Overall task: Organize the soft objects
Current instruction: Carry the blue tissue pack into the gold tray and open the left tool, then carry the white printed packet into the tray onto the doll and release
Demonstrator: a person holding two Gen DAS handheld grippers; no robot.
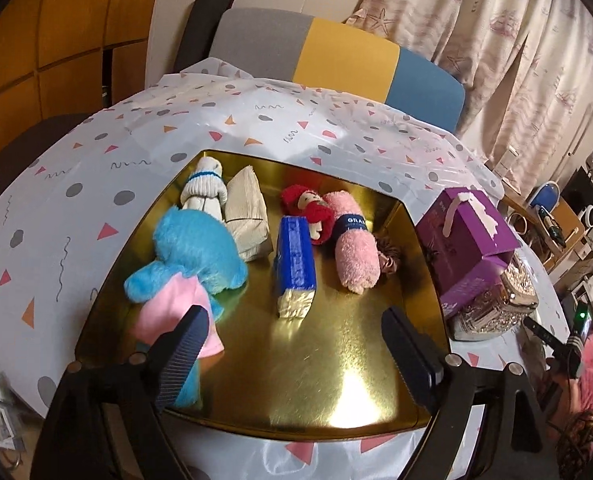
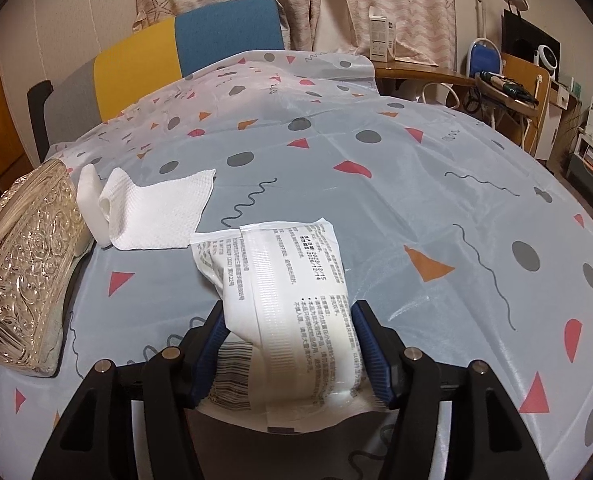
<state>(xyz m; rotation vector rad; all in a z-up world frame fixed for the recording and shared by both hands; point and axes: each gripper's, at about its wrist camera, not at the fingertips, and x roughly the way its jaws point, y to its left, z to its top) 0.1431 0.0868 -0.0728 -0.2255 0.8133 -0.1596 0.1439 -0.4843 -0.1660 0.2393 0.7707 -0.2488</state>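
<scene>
- The right gripper [image 2: 288, 354] pinches a white soft pack [image 2: 284, 292] between its blue ribbed pads; the pack fills the lower centre of the right wrist view, its long axis running up the frame, straight ahead along the fingers.
- The pack's far end droops toward the patterned tablecloth [image 2: 376, 184], so it reads as limp and pillowy: a crinkly printed film wrapper with a sealed seam down its middle and a barcode near the pads.
- The left gripper [image 1: 296, 344] stands spread wide with nothing between its pads, low in the left wrist view, over the near part of the gold tray [image 1: 316, 360].
- The tray is shiny and hard; its bare patch lies at lower centre, between the left fingers, which looks the likeliest room for the pack.
- The right hand already carries the pack, so it is the one to bring it over; the tray is not visible in its view, only a silver embossed box [image 2: 28, 264] at the left edge.
- In the tray: a fluffy blue plush [image 1: 200, 248] with a pink fleece part at left, a blue foil-ended pack [image 1: 294, 260] at centre, a rolled pink towel [image 1: 354, 252] right of it, a red-haired doll [image 1: 310, 204] and a beige pouch [image 1: 248, 216] above.
- A waffle-textured white cloth [image 2: 156, 208] lies flat at mid left of the right wrist view, still outside the tray.
</scene>
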